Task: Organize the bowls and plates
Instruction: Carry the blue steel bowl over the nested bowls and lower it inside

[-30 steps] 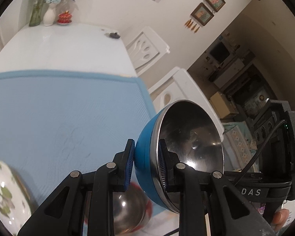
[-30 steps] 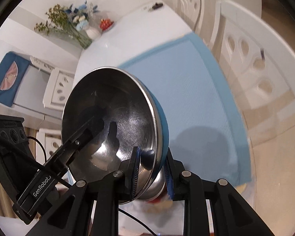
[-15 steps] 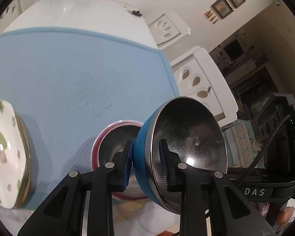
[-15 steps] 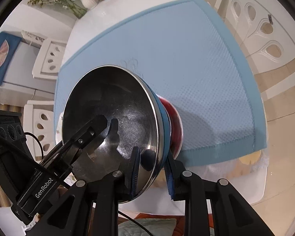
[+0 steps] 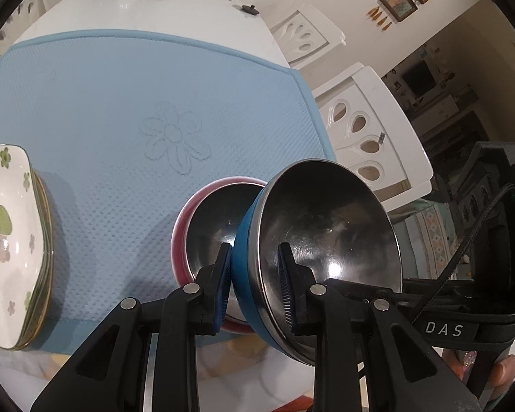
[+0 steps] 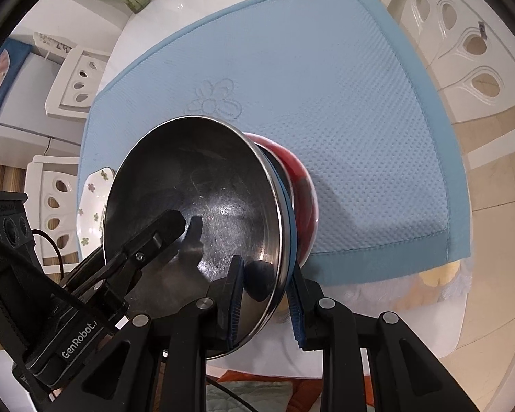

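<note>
Both grippers clamp one round bowl with a blue outside and polished steel inside (image 5: 326, 240): the left gripper (image 5: 254, 285) pinches its rim from one side, the right gripper (image 6: 264, 302) from the opposite side, ribbed blue pads on the inner and outer wall. The bowl hangs tilted, just over a red-walled steel-lined bowl (image 5: 209, 219) on the dimpled light-blue mat (image 5: 127, 110) covering the glossy white desk (image 5: 154, 10). Left of the left gripper lies a stack of white floral plates (image 5: 7, 240).

Two wrist views, close above the table.
Both look steeply down; each shows the mat (image 5: 120, 110) and blue bowl (image 5: 243, 267).
</note>
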A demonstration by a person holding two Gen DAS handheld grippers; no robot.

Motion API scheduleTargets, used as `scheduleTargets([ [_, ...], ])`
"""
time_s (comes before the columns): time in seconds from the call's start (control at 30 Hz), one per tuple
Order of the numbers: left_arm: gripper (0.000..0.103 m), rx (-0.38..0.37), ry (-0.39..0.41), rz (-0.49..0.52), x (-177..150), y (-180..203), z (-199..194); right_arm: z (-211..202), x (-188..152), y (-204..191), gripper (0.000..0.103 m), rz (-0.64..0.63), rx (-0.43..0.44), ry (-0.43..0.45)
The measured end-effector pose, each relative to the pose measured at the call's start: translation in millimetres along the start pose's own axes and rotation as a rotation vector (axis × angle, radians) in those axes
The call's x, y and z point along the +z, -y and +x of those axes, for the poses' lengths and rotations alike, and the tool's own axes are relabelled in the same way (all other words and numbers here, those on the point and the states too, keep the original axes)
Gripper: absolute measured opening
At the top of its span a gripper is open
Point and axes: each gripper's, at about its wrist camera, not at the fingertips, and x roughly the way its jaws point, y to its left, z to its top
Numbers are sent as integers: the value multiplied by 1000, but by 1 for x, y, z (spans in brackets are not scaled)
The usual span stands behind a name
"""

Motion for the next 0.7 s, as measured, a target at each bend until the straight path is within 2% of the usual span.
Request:
scheduleTargets([
  [0.27, 22, 22, -19, -1, 1, -4, 6, 8, 2, 4, 24, -1, -21, 2],
  [0.3, 25, 27, -18, -3, 2, -6, 5, 8, 3, 4, 24, -1, -22, 1],
  [0.57, 26, 80, 26, -17, 14, -25, -13, 7, 4, 2, 24, -36, -53, -4],
  [0.6, 31, 78, 28, -22, 15, -29, -14, 7, 4, 2, 24, -38, -52, -7],
  [0.7, 31, 71, 22, -47, 15, -38, -16, 10, 4, 3, 24, -34, -54, -12],
])
